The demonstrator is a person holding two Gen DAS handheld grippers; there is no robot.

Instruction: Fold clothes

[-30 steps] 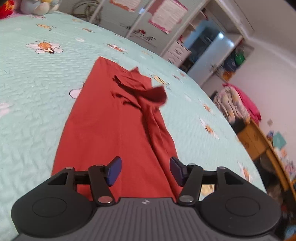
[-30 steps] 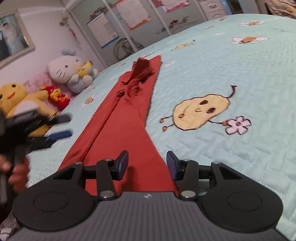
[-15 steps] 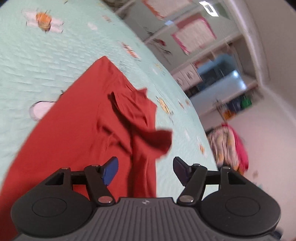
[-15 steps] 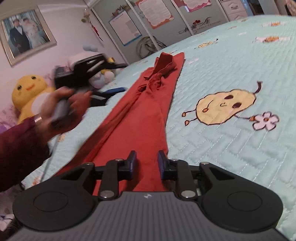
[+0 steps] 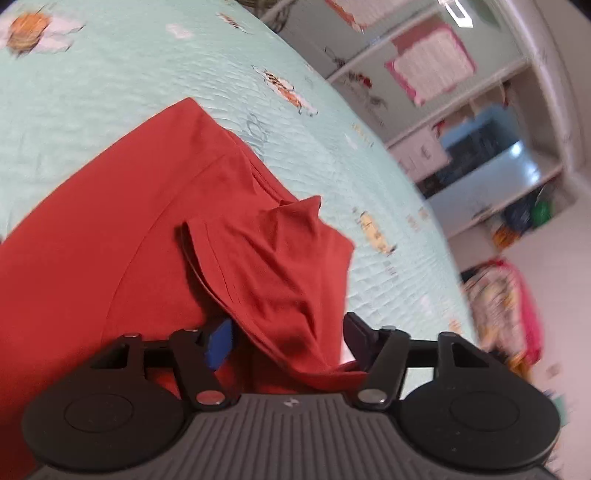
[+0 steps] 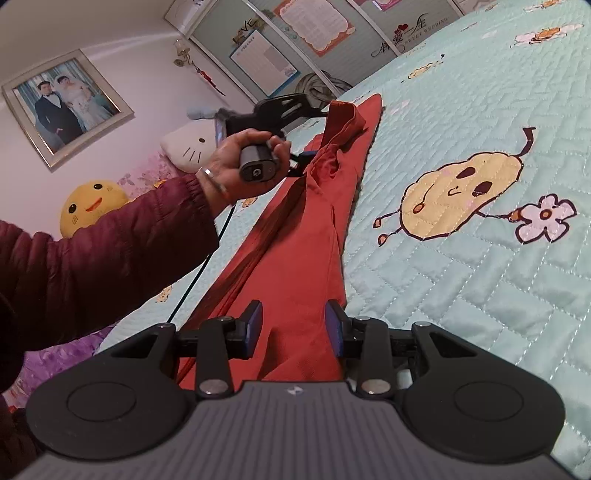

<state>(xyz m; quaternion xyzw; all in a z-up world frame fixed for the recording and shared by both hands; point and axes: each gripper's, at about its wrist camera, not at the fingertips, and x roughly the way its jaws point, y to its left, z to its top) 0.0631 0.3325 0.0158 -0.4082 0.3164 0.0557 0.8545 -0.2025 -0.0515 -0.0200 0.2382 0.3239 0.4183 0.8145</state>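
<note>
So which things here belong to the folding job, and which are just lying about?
Part of the job:
red garment
left gripper
right gripper
bedspread

Lying about:
white cat plush
yellow plush
framed photo
clothes pile

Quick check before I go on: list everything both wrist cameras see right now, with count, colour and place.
Garment: one, rust-red, laid long on the bed, far end bunched.
Bedspread: one, mint green with cartoon prints, under the garment.
Plush toys: two, a white cat and a yellow chick, at the head of the bed.
Framed photo: one, silver frame, on the pink wall.
Wardrobe posters: several, pink-edged, beyond the bed.
Clothes pile: one, pink and patterned, beside the bed.
Sleeve: one, maroon.
Left hand-held gripper: open, around the bunched far end.
Right hand-held gripper: open, over the near end.
</note>
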